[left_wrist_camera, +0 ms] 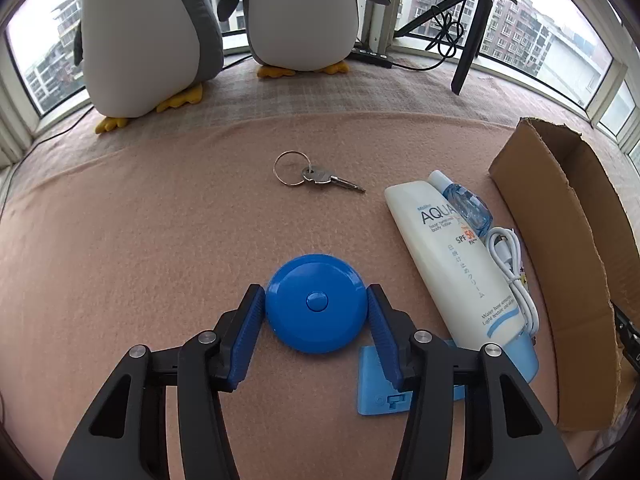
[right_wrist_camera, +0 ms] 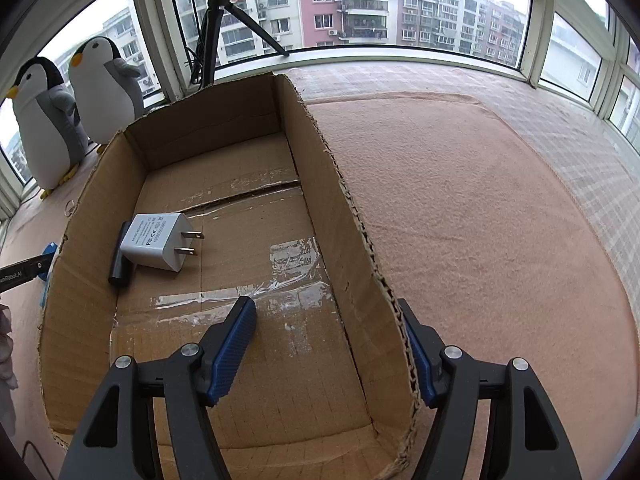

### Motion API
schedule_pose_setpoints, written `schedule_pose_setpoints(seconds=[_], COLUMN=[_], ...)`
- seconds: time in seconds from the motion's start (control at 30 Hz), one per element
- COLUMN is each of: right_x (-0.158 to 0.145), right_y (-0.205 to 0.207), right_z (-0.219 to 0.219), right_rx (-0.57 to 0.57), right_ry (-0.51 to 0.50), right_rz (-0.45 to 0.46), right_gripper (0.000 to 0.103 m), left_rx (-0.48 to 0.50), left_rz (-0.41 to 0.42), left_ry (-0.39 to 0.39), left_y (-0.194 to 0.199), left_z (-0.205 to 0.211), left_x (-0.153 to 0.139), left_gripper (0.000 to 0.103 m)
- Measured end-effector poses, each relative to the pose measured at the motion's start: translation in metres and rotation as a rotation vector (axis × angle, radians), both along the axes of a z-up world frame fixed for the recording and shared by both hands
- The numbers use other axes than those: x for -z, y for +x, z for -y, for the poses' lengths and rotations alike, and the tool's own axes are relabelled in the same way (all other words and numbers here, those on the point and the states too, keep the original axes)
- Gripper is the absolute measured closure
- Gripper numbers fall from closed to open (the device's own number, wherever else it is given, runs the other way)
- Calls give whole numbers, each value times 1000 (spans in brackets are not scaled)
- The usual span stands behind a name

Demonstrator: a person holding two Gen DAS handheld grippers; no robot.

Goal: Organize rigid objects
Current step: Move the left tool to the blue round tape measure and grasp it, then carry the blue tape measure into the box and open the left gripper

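Left wrist view: your left gripper [left_wrist_camera: 316,312] has the round blue tape measure [left_wrist_camera: 316,303] dead centre between the jaws, pads touching or nearly touching its sides, so I'd call it a grip just closing. It's round, so there's no long axis to worry about. The cardboard box [left_wrist_camera: 560,216] sits off to the right of the jaws, past the sunscreen tube [left_wrist_camera: 456,256].

Right wrist view: your right gripper [right_wrist_camera: 328,344] is spread wide, straddling the box's right wall, holding nothing. Inside, a white charger [right_wrist_camera: 158,242] lies ahead-left, with plenty of bare floor.

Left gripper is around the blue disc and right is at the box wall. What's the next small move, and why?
Probably lift the blue round case a little with the left gripper: its pads appear to touch both sides of the case, which looks to be lying on the blanket. The right gripper straddles the wall of the cardboard box, open.
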State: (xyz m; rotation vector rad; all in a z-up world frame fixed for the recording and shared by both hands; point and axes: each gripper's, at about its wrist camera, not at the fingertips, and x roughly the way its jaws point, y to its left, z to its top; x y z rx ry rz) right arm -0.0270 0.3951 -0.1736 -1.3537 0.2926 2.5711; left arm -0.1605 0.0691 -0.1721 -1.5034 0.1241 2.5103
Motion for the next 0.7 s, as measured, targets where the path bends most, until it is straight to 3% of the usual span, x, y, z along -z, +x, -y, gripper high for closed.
schedule_pose_setpoints(seconds=[0.4,0.7], right_x=[0,0], right_y=[0,0], right_z=[0,0], right_rx=[0,0], right_ry=[1,2], right_rz=[1,1], right_gripper=[38,38], left_rx=[-8,24], left_rz=[-13,-73], left_ry=[1,25], left_y=[5,21], left_z=[4,5], left_x=[-3,-32], left_gripper=[54,54])
